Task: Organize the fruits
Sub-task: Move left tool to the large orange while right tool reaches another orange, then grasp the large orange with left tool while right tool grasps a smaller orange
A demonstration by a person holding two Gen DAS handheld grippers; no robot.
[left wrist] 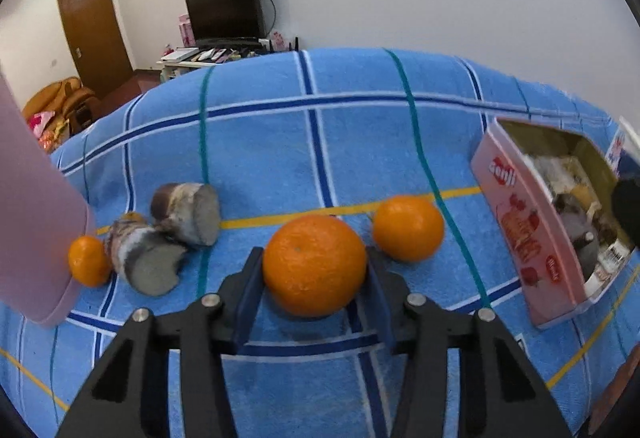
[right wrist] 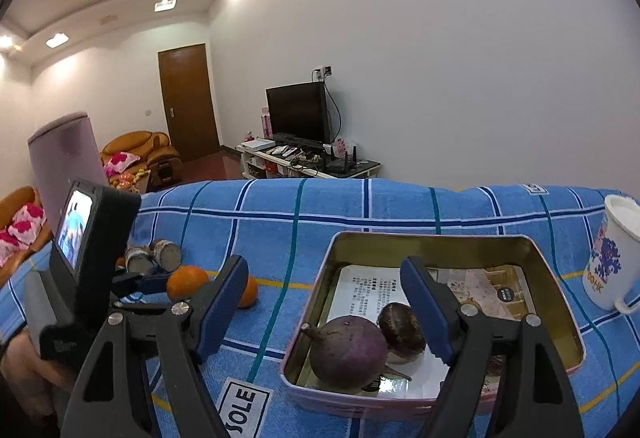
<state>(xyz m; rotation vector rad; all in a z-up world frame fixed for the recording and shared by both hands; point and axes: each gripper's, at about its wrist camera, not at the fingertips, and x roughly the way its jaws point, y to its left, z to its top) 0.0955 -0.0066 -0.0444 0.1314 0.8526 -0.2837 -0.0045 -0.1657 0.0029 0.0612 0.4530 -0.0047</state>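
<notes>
Now | left tool (left wrist: 314,266) angled down, clamping orange (left wrist: 315,265) | right tool (right wrist: 324,308) spread wide over tin (right wrist: 424,238)

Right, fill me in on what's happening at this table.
A person is sorting fruit with a pair of tongs in each hand. The left tongs are closed around the big orange on the blue checked cloth. Two more oranges, one beside it and a smaller one further left, still lie loose. The right tongs hang open over the pink tin, which holds a purple round fruit and a brown one.
</notes>
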